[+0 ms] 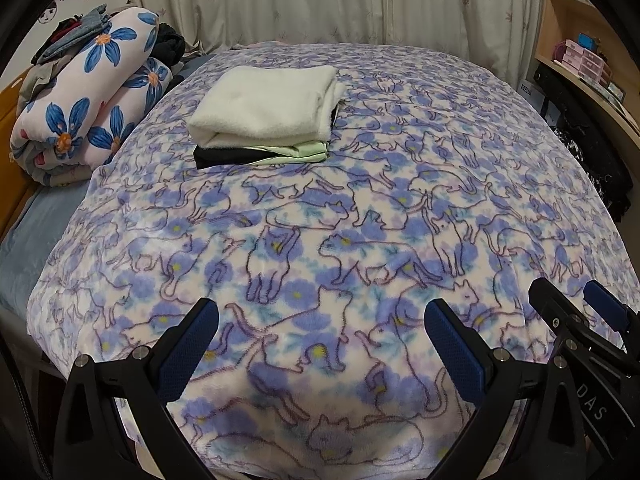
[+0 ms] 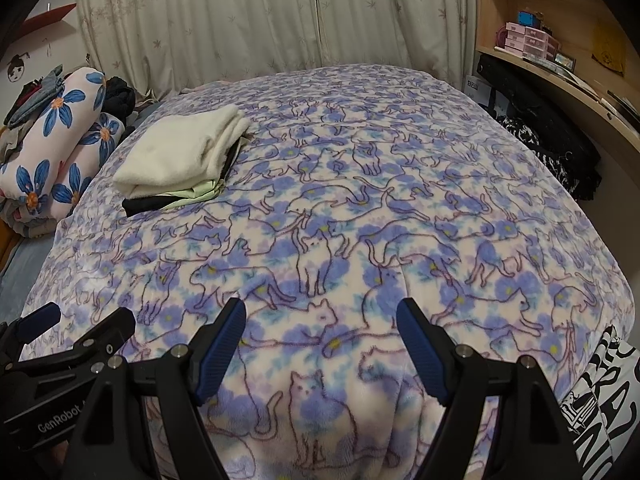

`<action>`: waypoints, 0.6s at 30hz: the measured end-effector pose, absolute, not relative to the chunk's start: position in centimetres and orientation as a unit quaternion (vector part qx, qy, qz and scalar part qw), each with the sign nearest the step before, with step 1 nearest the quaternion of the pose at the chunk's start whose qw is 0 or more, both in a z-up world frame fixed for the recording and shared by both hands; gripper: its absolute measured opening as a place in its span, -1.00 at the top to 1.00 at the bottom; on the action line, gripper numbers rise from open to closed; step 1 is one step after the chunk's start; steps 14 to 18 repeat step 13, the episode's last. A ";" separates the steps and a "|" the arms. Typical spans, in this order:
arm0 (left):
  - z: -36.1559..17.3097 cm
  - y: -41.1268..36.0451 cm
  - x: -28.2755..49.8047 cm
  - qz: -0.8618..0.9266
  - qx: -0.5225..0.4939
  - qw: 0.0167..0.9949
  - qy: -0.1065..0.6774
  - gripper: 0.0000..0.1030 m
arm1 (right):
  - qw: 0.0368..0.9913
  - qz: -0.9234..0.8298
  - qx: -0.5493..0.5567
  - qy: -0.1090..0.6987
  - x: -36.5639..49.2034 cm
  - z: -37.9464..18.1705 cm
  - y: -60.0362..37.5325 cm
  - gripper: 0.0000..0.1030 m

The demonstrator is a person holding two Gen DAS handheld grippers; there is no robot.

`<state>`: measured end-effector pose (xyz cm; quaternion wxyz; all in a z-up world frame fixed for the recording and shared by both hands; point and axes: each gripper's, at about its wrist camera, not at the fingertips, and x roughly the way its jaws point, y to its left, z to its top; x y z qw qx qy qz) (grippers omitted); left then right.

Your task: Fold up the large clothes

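Both your left gripper [image 1: 322,344] and right gripper [image 2: 322,340] hang released, empty. Folded stack [image 1: 264,116] lies ahead-left on the bed [image 1: 440,184]; left nearer.

Pale leaf-print curtains [image 2: 260,20] are hanging across the whole back wall behind the bed [image 1: 60,208]. A curved wooden shelf unit [image 2: 560,60] is standing along the right side, carrying pink boxes [image 2: 528,42], while a white wall with a cartoon sticker [image 2: 18,68] is showing at the left.
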<state>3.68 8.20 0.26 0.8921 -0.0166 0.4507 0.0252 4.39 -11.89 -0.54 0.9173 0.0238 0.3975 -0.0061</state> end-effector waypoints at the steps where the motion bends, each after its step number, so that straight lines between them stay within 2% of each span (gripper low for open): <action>1: 0.3 8.2 3.6 0.025 -0.016 0.892 0.451 -0.98 | 0.917 -0.006 0.024 0.398 4.4 -0.5 -11.9 -0.52; 18: 0.0 9.3 3.2 0.030 -0.017 0.891 0.452 -0.98 | 0.917 -0.007 0.023 0.398 4.5 -0.5 -11.7 -0.52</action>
